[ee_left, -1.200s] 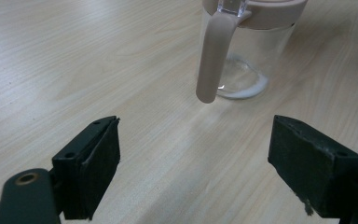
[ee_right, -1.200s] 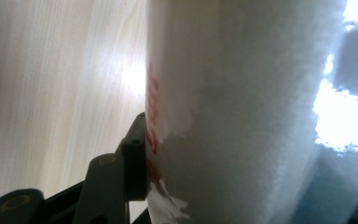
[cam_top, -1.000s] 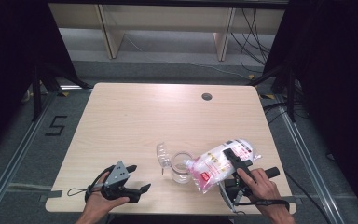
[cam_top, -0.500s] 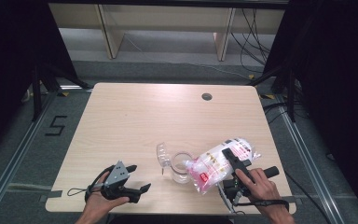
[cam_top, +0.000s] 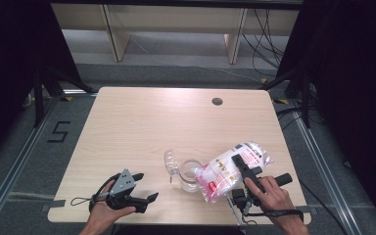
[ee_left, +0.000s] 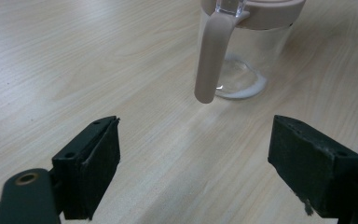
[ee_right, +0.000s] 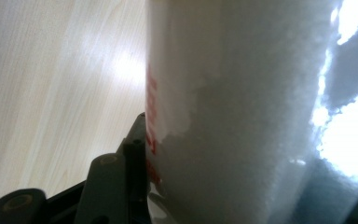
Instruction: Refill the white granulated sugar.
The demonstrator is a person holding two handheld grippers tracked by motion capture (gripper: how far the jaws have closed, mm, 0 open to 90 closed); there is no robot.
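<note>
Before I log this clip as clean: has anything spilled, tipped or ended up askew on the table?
Nothing spilled on the wooden table. The clear plastic bag of white powder with red print is held tilted by the right gripper, low end at the clear glass jug with beige handle. A thin white layer lies inside the jug's bottom. The jug's lid stands open.

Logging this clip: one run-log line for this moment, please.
right gripper: shut on bag, tipped over jar | left gripper: open, empty, near handle

table (cam_top: 142, 122) w/ grommet hole (cam_top: 217, 101) | floor mark "5" (cam_top: 58, 131) | shelving (cam_top: 171, 19)
</note>
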